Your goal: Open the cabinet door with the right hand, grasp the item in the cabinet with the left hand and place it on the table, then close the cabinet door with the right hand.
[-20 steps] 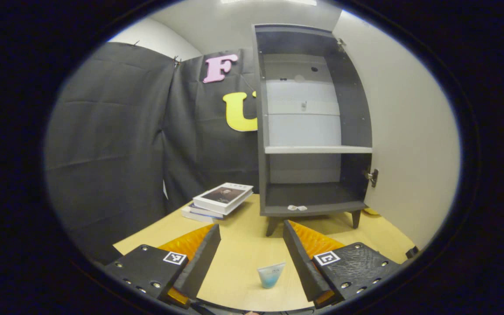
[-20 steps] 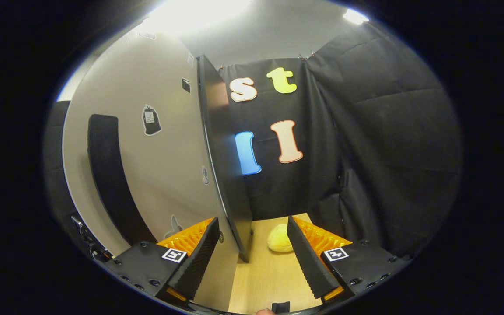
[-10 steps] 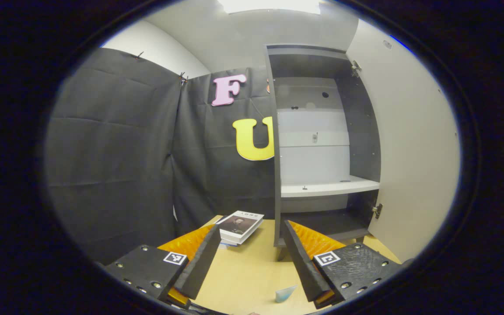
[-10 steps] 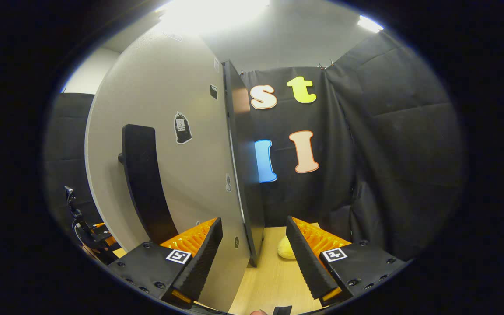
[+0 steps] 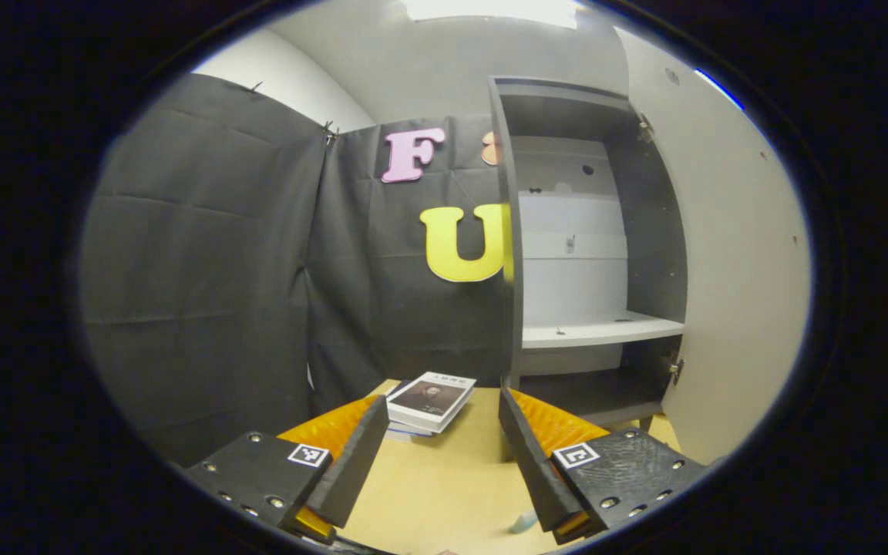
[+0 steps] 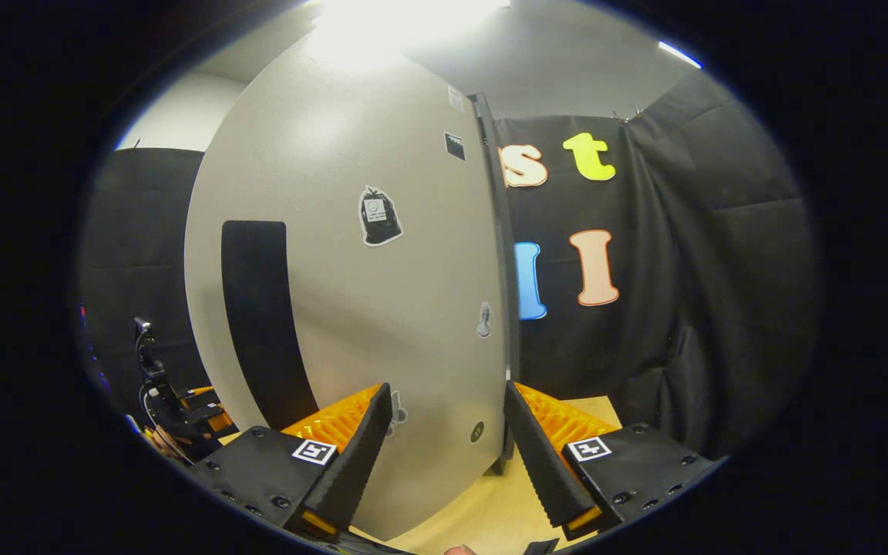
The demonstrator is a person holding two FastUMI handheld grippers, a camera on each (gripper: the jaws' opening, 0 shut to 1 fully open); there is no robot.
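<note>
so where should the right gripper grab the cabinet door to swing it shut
Judging by its shape, the long black vertical handle on the outer face of the cabinet door is the best hold. Come at it face-on with the right gripper, open, one finger either side of the bar, around mid-height.

Bright ceiling light, glare on cabinet door (image 6: 351, 254), strong fisheye bending at edges, sharp focus
</note>
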